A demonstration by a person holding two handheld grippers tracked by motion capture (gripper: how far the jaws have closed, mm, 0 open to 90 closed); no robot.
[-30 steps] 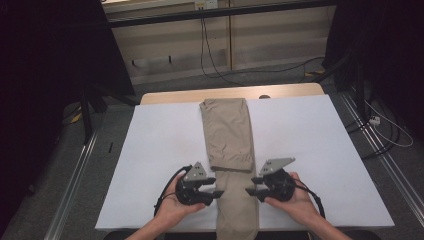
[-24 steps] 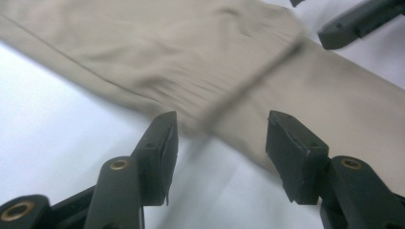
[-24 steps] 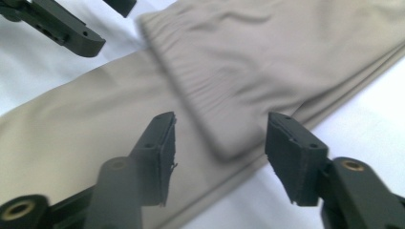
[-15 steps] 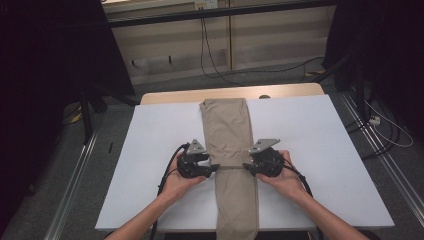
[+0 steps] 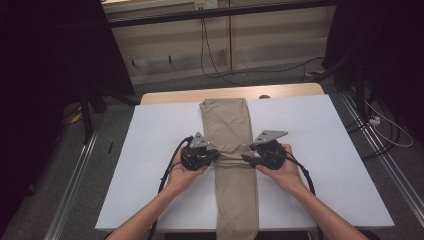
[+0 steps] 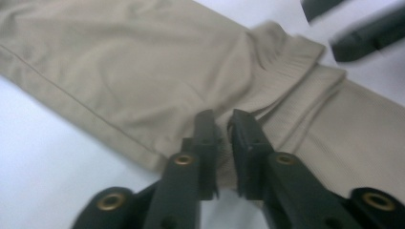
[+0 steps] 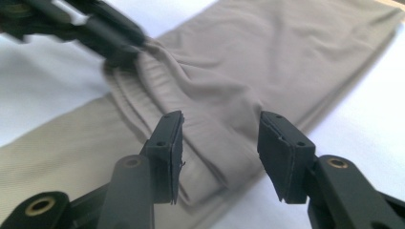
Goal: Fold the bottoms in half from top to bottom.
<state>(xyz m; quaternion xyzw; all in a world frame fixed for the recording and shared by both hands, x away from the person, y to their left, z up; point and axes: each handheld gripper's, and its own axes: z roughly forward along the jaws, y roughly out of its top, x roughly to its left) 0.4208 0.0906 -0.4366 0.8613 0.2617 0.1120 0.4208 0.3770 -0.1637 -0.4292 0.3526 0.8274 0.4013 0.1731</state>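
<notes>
Tan trousers [image 5: 227, 125], folded into a long strip, lie down the middle of the white table [image 5: 320, 140]. A ribbed folded edge crosses the strip where both grippers meet it. My left gripper [image 5: 216, 156] is at the strip's left edge. Its jaws have just been closing and now pinch the ribbed fabric [image 6: 282, 95] between the left gripper's [image 6: 223, 126] pads. My right gripper [image 5: 245, 157] is at the right edge. Its jaws have just been opening and stand apart around the cloth [image 7: 267, 57], the right gripper's [image 7: 219, 143] pads not pressing it.
Bare white table lies on both sides of the strip. A wooden edge [image 5: 280, 91] shows at the table's far side, with cables [image 5: 210, 60] on the floor beyond. Metal rails [image 5: 75, 175] run along the floor beside the table. Black cables trail from both grippers.
Both hands have moved away from the person along the trousers and closer together. The left jaws have shut on the ribbed fabric.
</notes>
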